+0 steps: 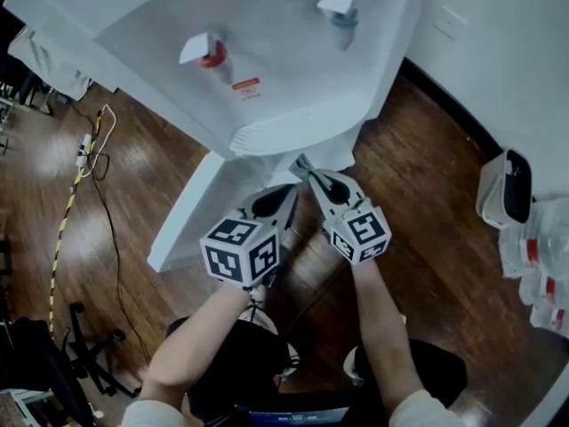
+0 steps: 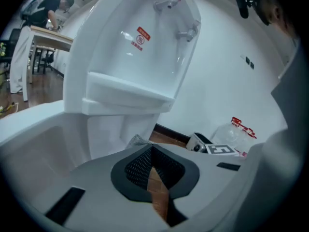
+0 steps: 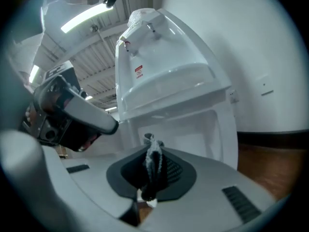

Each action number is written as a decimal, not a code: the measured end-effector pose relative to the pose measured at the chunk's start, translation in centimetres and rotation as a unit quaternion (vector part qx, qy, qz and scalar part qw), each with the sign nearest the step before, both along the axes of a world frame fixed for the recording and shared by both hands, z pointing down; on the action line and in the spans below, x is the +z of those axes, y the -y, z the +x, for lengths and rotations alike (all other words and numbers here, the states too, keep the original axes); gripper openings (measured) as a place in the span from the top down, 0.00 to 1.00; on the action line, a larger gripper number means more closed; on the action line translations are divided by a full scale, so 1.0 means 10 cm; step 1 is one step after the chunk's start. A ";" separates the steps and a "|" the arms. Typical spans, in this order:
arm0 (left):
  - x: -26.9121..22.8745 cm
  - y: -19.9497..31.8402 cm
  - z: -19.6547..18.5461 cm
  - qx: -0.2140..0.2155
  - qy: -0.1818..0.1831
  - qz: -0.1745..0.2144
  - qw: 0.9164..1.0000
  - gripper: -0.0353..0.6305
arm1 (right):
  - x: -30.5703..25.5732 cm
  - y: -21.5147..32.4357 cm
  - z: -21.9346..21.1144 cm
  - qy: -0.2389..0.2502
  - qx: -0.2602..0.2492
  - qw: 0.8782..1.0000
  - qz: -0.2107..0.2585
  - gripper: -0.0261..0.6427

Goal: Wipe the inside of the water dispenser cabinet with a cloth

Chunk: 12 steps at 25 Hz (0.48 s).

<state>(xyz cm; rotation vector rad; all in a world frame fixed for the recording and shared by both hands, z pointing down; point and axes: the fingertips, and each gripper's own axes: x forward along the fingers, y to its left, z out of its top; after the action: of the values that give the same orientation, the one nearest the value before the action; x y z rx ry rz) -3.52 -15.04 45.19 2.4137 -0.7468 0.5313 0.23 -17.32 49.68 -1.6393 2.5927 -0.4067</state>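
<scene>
Left gripper: jaws closed together at tips, nothing gripped; narrow sliver of wood floor showed between pads. Open cabinet door stood just left of it. Water dispenser rose above both grippers, with red tap at left and blue tap at right. Right gripper: jaws clamped on thin fold of grey cloth, held in front of cabinet opening. Bottles lay at far right near wall.
</scene>
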 end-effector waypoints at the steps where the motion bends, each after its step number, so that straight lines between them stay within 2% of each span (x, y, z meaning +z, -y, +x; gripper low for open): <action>1: -0.01 0.06 -0.04 -0.009 0.005 0.008 1.000 0.95 | 0.06 0.08 -0.04 0.006 -0.004 1.000 0.009 0.92; 4: 0.08 0.16 -0.13 -0.024 0.019 0.015 0.999 0.95 | 0.18 0.22 -0.13 0.023 -0.012 0.999 0.034 0.92; 8: 0.17 0.25 -0.20 -0.043 -0.001 -0.024 0.999 0.95 | 0.21 0.46 -0.18 0.059 -0.015 0.996 0.059 0.92; 12: 0.23 0.29 -0.33 -0.081 0.005 -0.033 0.996 0.95 | 0.19 0.60 -0.28 0.087 -0.014 0.995 0.055 0.91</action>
<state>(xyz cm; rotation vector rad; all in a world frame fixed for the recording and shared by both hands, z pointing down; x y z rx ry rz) -6.82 -17.89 47.47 2.2673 -0.9058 0.4957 -2.60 -23.29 51.60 -1.4656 2.4650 -0.3815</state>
